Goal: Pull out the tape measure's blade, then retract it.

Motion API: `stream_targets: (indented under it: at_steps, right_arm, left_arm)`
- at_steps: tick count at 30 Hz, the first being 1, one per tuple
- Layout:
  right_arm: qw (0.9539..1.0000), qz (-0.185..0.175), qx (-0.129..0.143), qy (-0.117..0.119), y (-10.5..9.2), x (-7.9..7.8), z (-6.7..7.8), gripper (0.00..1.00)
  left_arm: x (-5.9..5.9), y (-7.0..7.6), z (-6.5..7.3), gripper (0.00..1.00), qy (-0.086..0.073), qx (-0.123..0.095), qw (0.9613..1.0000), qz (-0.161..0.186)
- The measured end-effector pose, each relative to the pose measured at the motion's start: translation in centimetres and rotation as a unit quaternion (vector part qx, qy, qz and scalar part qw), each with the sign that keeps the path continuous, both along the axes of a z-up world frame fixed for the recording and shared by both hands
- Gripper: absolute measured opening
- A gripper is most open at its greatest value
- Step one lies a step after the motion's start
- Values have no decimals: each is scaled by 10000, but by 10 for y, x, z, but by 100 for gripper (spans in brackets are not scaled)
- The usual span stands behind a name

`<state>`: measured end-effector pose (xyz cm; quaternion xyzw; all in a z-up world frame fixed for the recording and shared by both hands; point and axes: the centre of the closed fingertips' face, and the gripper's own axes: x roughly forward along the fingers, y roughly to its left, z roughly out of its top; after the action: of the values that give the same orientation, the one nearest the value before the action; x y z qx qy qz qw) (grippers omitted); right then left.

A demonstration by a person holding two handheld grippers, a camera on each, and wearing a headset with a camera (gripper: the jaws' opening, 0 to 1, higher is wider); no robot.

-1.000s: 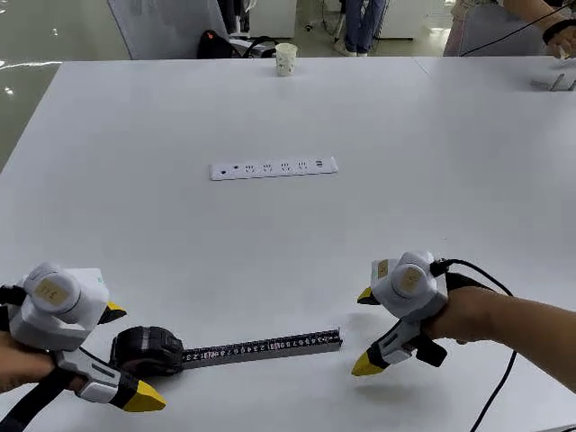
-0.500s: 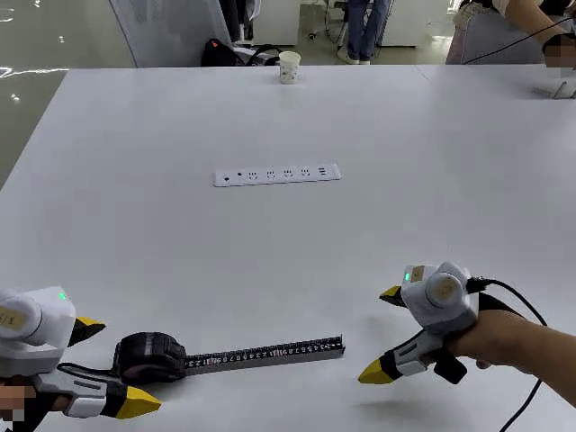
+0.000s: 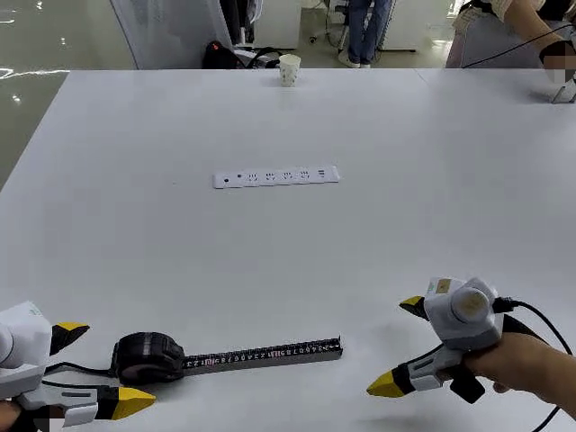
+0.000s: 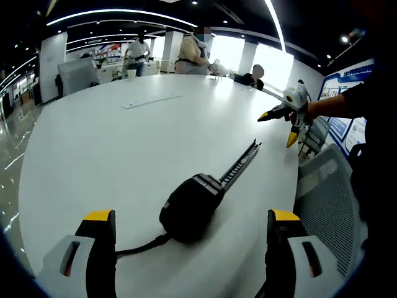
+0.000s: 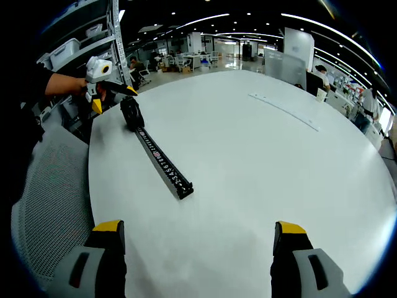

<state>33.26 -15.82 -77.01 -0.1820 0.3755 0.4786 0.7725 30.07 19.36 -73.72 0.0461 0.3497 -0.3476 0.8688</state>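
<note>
A black tape measure (image 3: 148,356) lies on the white table (image 3: 288,243) near its front edge, its dark blade (image 3: 265,353) drawn out to the right. My left gripper (image 3: 79,364) stands open just left of the case, apart from it. In the left gripper view the case (image 4: 192,205) lies ahead between my yellow-tipped jaws, a black strap trailing toward me, with the blade (image 4: 240,164) running away from it. My right gripper (image 3: 400,346) is open, a little right of the blade's end. In the right gripper view the blade's hook end (image 5: 184,188) lies ahead, and the tape case (image 5: 131,114) is far left.
A white power strip (image 3: 276,176) lies mid-table. A paper cup (image 3: 289,68) stands at the far edge. A black cable (image 3: 531,317) runs from my right gripper. People stand and sit beyond the table's far side.
Both grippers have drawn back from the tape measure, the left to the left and lower, the right toward the lower right. The tape and its blade lie where they were.
</note>
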Motion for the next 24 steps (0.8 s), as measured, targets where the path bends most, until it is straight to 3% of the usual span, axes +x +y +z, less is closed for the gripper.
stream_targets:
  at_steps: [4,5,7,11,12,17,19,22,24]
  right_arm:
    - [9999,-116,87,-48,-6,-4,4,99]
    - [9998,-130,99,-73,-7,-4,5,99]
    - [9998,-101,103,-168,-11,-5,6,99]
    - [9994,-192,153,-261,-17,-7,11,99]
    - [9993,-191,141,-304,-18,-8,12,99]
    - [9988,-299,116,-376,-30,-11,15,99]
    - [9984,-298,294,-369,-30,-14,19,99]
    - [9975,-273,322,-574,-34,-18,22,99]
    - [9971,-415,324,-544,-40,-20,20,99]
  left_arm:
    - [-1,8,1,99,-75,28,9999,125]
    - [3,10,5,99,-309,81,9994,153]
    - [-2,10,9,99,-261,-73,9994,195]
    - [-8,15,7,99,-194,-10,9996,187]
    - [-13,14,7,99,-94,-105,9998,132]
    - [-19,21,6,99,-140,35,9997,174]
    - [-21,23,5,99,-135,46,9996,227]
    - [-25,23,3,99,-163,65,9995,254]
    - [-28,23,0,99,-170,99,9995,253]
